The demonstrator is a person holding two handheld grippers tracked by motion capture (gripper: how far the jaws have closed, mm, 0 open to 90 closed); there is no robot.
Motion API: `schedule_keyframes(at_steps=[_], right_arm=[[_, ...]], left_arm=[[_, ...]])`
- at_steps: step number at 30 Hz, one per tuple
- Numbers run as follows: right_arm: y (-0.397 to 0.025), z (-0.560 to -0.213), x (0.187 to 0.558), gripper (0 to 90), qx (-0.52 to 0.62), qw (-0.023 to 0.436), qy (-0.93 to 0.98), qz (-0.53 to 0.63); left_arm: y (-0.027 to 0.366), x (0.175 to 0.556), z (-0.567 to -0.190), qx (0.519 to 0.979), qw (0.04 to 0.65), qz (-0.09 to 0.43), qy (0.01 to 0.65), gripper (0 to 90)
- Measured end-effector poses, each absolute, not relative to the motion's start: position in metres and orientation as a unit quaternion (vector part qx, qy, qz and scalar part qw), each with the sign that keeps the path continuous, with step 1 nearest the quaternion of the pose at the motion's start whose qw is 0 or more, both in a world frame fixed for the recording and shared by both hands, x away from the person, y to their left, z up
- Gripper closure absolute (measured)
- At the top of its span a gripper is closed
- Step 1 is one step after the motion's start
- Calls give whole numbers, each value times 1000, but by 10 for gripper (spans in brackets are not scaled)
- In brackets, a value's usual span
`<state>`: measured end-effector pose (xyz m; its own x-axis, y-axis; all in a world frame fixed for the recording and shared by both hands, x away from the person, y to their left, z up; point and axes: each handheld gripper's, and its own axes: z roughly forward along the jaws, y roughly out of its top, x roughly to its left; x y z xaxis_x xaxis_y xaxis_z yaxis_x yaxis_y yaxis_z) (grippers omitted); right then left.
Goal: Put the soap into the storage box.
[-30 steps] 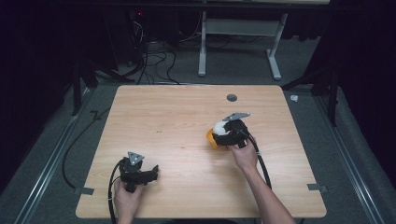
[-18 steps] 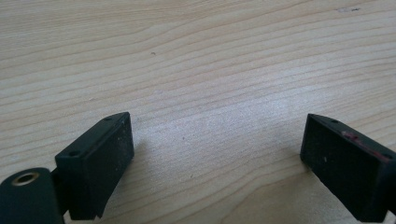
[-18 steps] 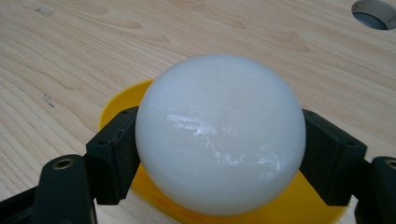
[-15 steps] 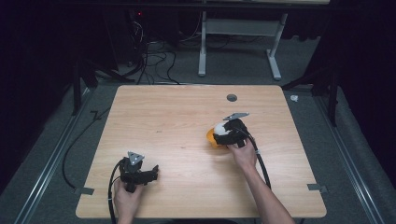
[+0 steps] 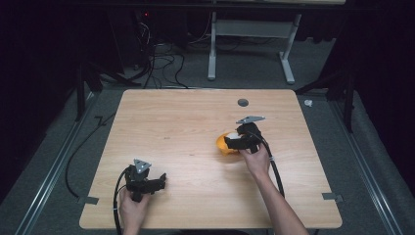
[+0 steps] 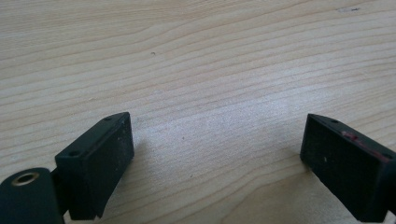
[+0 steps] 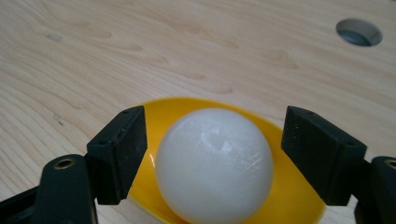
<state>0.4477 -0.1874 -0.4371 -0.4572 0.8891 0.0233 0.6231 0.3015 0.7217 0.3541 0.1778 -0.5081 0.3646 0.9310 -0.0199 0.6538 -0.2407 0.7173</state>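
Note:
A white ball (image 7: 215,164) rests in a shallow yellow bowl (image 7: 163,114) on the wooden table. My right gripper (image 7: 214,154) is open, one jaw on each side of the ball with a gap to both. From above, the bowl (image 5: 222,143) shows as a yellow edge right of the table's middle, mostly hidden under the right gripper (image 5: 235,143). My left gripper (image 5: 157,182) lies low at the near left, held by a hand. In its own view the left gripper (image 6: 217,151) is open over bare wood.
A round cable hole (image 5: 242,102) lies in the table (image 5: 181,122) beyond the bowl, also seen as a hole (image 7: 358,31) in the right gripper view. Cables trail off the near edge. Grey floor and desk legs (image 5: 211,49) stand behind.
The right gripper has crept slightly forward over the bowl. The left gripper has stayed put.

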Motion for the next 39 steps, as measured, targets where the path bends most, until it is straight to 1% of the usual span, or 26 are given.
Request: schedule_keyframes(at_steps=[2, 25, 39], right_arm=[[-189, -432, 445, 243, 480, 202, 780, 347], [-201, -418, 431, 262, 476, 210, 772, 366], [-212, -415, 419, 270, 474, 217, 766, 375]], left_arm=[[178, 354, -508, 758, 327, 212, 522, 99], [178, 354, -508, 758, 327, 212, 522, 99], [178, 354, -508, 758, 327, 212, 522, 99]])
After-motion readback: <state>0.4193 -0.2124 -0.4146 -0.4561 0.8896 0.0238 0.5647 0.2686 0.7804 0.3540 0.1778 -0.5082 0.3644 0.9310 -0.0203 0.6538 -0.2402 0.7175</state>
